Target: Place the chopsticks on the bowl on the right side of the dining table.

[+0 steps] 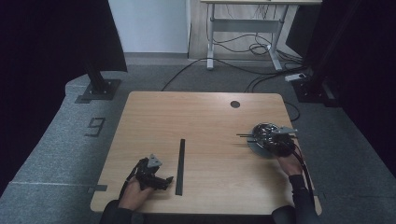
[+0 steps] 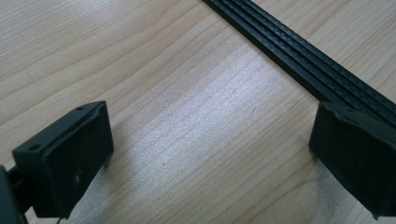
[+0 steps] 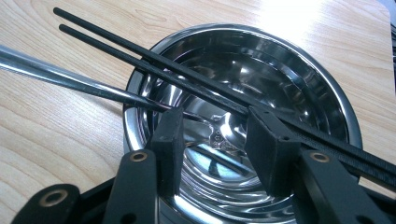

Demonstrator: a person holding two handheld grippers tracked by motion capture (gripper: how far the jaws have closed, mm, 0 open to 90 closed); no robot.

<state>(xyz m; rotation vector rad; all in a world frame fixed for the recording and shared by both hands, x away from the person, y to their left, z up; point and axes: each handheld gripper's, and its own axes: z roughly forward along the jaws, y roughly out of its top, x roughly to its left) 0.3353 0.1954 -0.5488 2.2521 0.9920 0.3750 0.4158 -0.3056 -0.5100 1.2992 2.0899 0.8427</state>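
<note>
On the counter [image 1: 205,116], the steel bowl [image 3: 299,84] sits toward 3 o'clock, partly covered in the high view by the right claw [image 3: 219,140]. That claw hovers over the bowl's hollow, jaws apart with nothing pressed between them. Two black chopsticks [image 3: 154,63] lie across the rim beside a metal utensil [image 3: 70,77] whose far end is cut off. At 7 o'clock, the left claw [image 2: 210,154] rests wide apart on bare wood, one jaw overlapping a black ribbed strip [image 2: 299,60].
</note>
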